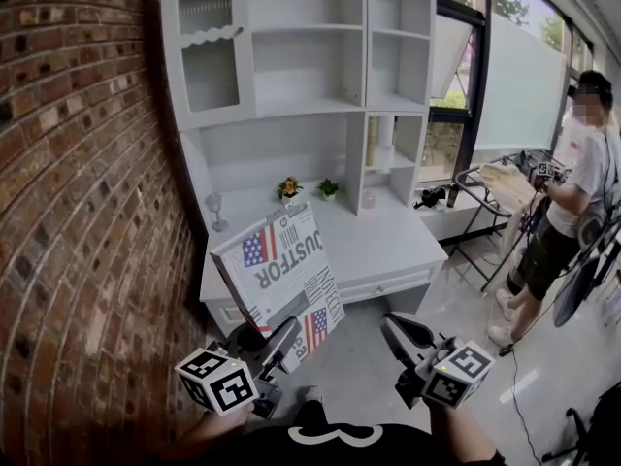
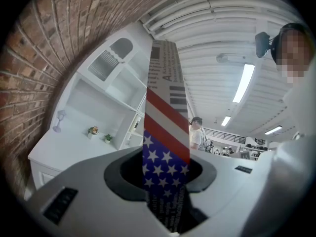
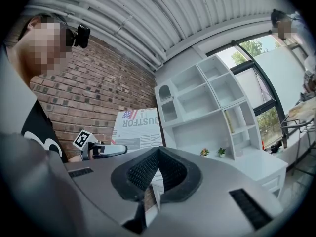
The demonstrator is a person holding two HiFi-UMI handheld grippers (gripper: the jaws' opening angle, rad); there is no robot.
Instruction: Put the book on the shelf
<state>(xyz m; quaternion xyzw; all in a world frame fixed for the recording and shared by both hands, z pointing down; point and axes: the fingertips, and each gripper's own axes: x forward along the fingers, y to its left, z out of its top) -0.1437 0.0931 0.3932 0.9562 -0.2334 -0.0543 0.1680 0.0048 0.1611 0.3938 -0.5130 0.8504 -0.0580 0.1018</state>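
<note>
Gripping the book (image 1: 281, 270) by its lower corner, the left gripper (image 1: 286, 338) has its jaws clamped on the cover's stars-and-stripes patch. In the left gripper view the book's edge stands straight up between the two pads. The book rises above those jaws, tilted, its big printed front facing up and its top end leaning out past the jaw tips toward the white shelf (image 1: 310, 95). It is in the air, clear of the bench (image 1: 388, 250) that lies beyond and below the jaws.

Over to the right gripper (image 1: 396, 330): its jaws are pressed together at the tips and carry nothing. They sit to the right of the book, apart from it, and point the same way. Two little potted plants (image 1: 309, 188) and a glass goblet (image 1: 214, 207) stand far ahead of both sets of jaws, at the bench's back. A brick wall (image 1: 78, 212) runs along left of the left jaws. Off to the right of the right jaws, well apart, a person (image 1: 572, 192) stands by the window.
</note>
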